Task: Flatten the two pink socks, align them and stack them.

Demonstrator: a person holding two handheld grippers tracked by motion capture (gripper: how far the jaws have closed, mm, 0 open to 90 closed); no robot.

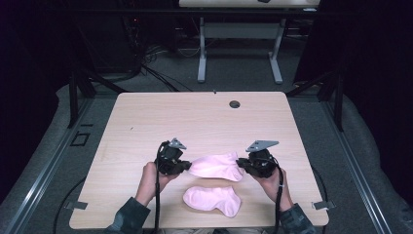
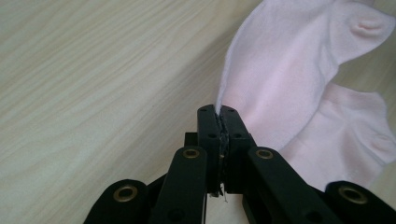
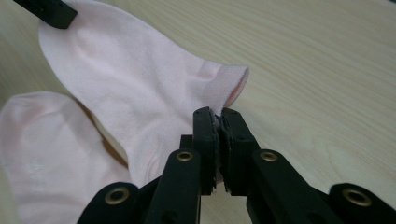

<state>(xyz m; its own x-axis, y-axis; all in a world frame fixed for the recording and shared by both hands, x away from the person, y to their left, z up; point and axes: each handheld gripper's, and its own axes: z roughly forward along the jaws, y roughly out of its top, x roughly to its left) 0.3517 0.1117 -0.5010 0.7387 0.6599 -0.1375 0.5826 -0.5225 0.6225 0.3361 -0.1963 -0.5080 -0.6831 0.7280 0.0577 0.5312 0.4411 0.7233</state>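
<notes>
A pink sock [image 1: 217, 165] is gripped at opposite ends by the left gripper [image 1: 186, 165] and the right gripper [image 1: 240, 163], jaws clamped on fabric. A second sock [image 1: 213, 199] is seen lying on the table [image 1: 195, 117].

Far half of table [image 1: 204, 112]: bare, open passage | near edge: second pink sock [image 1: 213, 199] lying flat (just below the held sock [image 1: 217, 165]) | between grippers: span taken by held sock

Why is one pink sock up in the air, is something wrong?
Nothing looks wrong. The left hand-held gripper and right hand-held gripper each pinch an end of the upper pink sock, holding it between them. The other pink sock lies flat on the table.
</notes>
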